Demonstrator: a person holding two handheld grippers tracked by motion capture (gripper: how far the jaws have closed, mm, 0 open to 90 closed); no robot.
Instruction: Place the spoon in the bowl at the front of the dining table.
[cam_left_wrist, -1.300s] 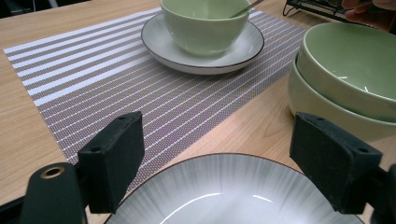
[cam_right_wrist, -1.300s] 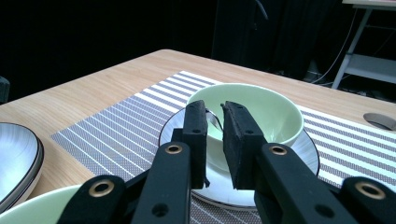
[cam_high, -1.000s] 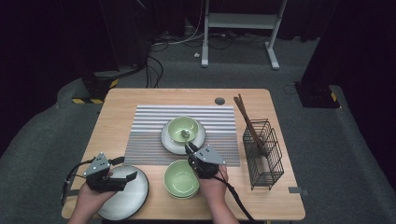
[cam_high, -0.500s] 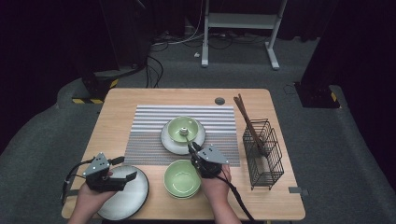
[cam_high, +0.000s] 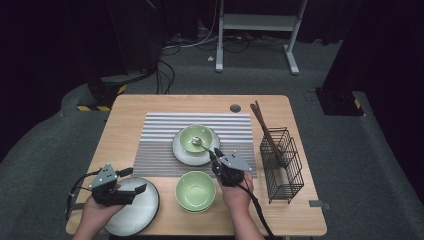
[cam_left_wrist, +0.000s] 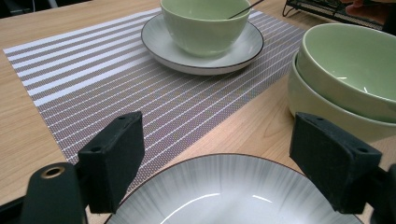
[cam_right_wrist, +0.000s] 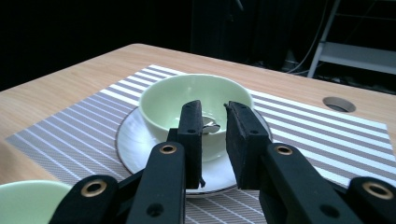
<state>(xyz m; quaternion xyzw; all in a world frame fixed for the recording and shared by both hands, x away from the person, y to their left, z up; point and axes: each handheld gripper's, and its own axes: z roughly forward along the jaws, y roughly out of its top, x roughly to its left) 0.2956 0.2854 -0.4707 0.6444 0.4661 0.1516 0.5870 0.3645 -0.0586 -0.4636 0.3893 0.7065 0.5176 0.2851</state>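
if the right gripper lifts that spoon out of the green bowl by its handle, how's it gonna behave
The spoon looks like thin shiny metal, so probably stiff, light and slippery between the pads. Its handle leans on the rim of the bowl, so it may pivot or droop bowl-end down if pinched near the tip.

A dark lab or studio: wooden table (cam_high: 150, 110) ringed by black curtains, floor cables (cam_high: 170, 70), metal stand (cam_high: 257, 22).

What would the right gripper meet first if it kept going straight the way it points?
Most likely the spoon handle, then the green bowl on its saucer. The right gripper aims at that bowl, jaws slightly apart; exact depth is unclear.
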